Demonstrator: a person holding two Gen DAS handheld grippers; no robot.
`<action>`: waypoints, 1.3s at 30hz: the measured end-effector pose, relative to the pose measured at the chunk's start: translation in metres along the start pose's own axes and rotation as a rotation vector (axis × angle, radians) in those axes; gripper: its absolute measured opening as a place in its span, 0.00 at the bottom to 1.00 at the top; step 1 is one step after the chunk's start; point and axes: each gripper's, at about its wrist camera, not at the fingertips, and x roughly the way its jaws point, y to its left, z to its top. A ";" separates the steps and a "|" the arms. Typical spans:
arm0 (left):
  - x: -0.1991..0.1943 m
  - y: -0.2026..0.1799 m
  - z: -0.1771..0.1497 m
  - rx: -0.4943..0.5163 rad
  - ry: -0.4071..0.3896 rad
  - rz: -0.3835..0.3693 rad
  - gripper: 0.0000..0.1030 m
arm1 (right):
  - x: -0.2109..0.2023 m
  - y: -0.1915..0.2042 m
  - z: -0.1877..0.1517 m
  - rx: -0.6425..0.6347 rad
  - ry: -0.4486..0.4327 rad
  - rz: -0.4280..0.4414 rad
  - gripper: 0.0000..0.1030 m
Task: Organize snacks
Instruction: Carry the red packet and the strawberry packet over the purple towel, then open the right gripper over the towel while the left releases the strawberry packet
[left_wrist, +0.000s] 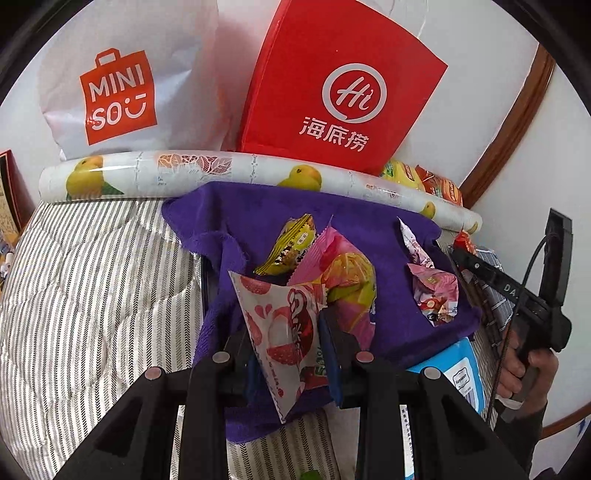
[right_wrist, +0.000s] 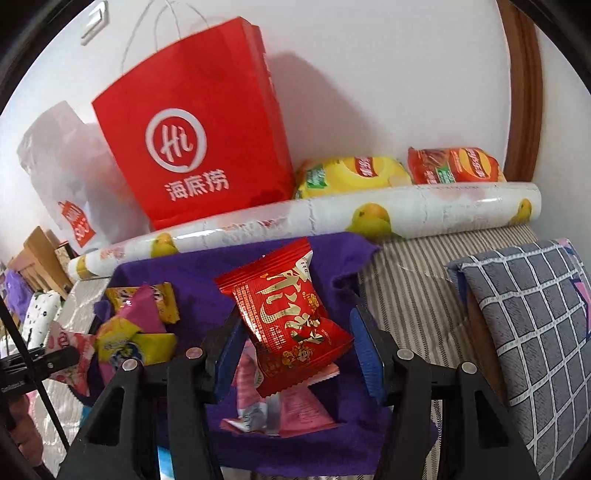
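Observation:
My left gripper (left_wrist: 288, 343) is shut on a white snack packet with red lychee print (left_wrist: 280, 332), held over the purple cloth (left_wrist: 240, 221). On the cloth lie a pink-yellow packet (left_wrist: 343, 277), a yellow-green packet (left_wrist: 291, 243) and a pink-white packet (left_wrist: 432, 288). My right gripper (right_wrist: 295, 350) stands wide around a red packet with gold print (right_wrist: 291, 325), which touches the left pad only; the right pad stands clear. Pink packets (right_wrist: 288, 410) lie under it on the cloth (right_wrist: 207, 273). The right gripper also shows in the left wrist view (left_wrist: 491, 273).
A red paper bag (left_wrist: 340, 81) and a white Miniso bag (left_wrist: 122, 85) stand against the wall behind a fruit-print roll (left_wrist: 177, 170). Chip bags (right_wrist: 399, 170) lie behind the roll. A grey checked pillow (right_wrist: 528, 332) lies at right. Striped bedding (left_wrist: 92, 277) is on the left.

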 end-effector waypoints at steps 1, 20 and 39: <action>0.000 0.001 0.000 -0.004 -0.001 0.002 0.27 | 0.003 -0.002 -0.002 0.008 0.004 -0.005 0.54; 0.011 0.010 -0.003 -0.051 0.009 -0.005 0.27 | 0.030 0.005 -0.014 -0.002 0.115 0.015 0.56; 0.029 0.000 -0.009 -0.040 0.061 -0.034 0.26 | 0.011 0.019 -0.013 -0.046 0.055 0.058 0.62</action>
